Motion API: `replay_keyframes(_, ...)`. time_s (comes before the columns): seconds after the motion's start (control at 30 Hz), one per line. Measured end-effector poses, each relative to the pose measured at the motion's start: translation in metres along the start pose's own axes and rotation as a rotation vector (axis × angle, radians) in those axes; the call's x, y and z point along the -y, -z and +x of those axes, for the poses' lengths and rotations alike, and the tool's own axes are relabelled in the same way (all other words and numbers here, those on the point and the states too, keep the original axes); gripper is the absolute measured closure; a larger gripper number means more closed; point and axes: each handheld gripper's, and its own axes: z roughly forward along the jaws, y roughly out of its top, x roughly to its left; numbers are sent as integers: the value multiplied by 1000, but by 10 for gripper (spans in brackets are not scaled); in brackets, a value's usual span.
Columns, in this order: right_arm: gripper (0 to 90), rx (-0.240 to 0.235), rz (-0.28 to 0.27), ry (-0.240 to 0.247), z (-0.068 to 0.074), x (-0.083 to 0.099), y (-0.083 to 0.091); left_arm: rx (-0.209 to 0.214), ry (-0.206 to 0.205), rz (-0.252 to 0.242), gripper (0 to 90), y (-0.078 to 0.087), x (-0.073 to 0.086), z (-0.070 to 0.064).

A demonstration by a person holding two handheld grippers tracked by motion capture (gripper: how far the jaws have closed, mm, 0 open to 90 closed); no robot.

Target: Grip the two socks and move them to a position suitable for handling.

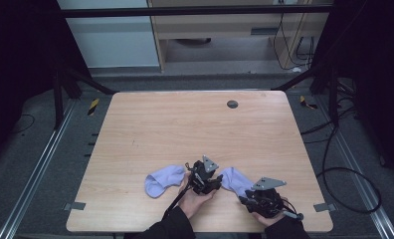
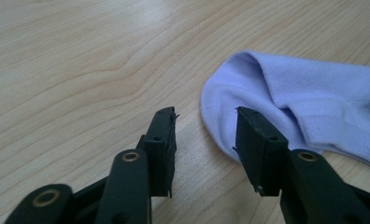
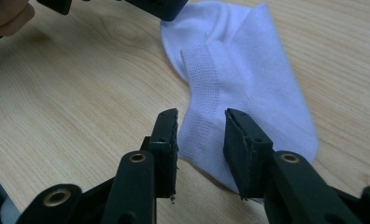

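Note:
Two pale lavender socks lie flat near the table's front edge. The left sock (image 1: 162, 180) rests left of my left gripper (image 1: 208, 175). The right sock (image 1: 235, 180) stretches between the two grippers. My left gripper (image 2: 205, 114) is open just above the wood, with that sock's rounded end (image 2: 304, 98) beside and partly behind its right jaw. My right gripper (image 1: 252, 195) (image 3: 201, 114) is open too, its jaws straddling the right sock's (image 3: 248, 79) near end by the ribbed band. Nothing is clamped. The left gripper (image 3: 160, 7) shows at the sock's far end.
The wooden table (image 1: 185, 124) has a round grey cable cap (image 1: 232, 104) near its far edge. A hand (image 3: 8, 18) holds the left gripper. Metal rails and cables run along the floor on both sides.

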Motion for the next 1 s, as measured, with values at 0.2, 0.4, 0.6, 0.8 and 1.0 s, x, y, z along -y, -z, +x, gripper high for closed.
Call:
replay_keyframes(0.2, 697, -9, 31, 8, 1, 0, -3, 26, 11, 17, 672, -4, -1, -1)
replay_keyframes(0.4, 757, -20, 47, 3, 1, 0, -4, 48, 2, 35, 773, -7, 0, -4)
replay_keyframes(0.6, 831, -29, 61, -1, 2, -2, -4, 62, 0, 33, 867, -7, 0, -5)
replay_keyframes(0.8, 867, -32, 56, -1, 3, -3, -3, 66, -2, 31, 882, -7, -1, -4)
replay_keyframes(1.0, 867, -37, -50, -33, 0, -7, 10, 67, -13, 18, 886, -4, -1, -5)
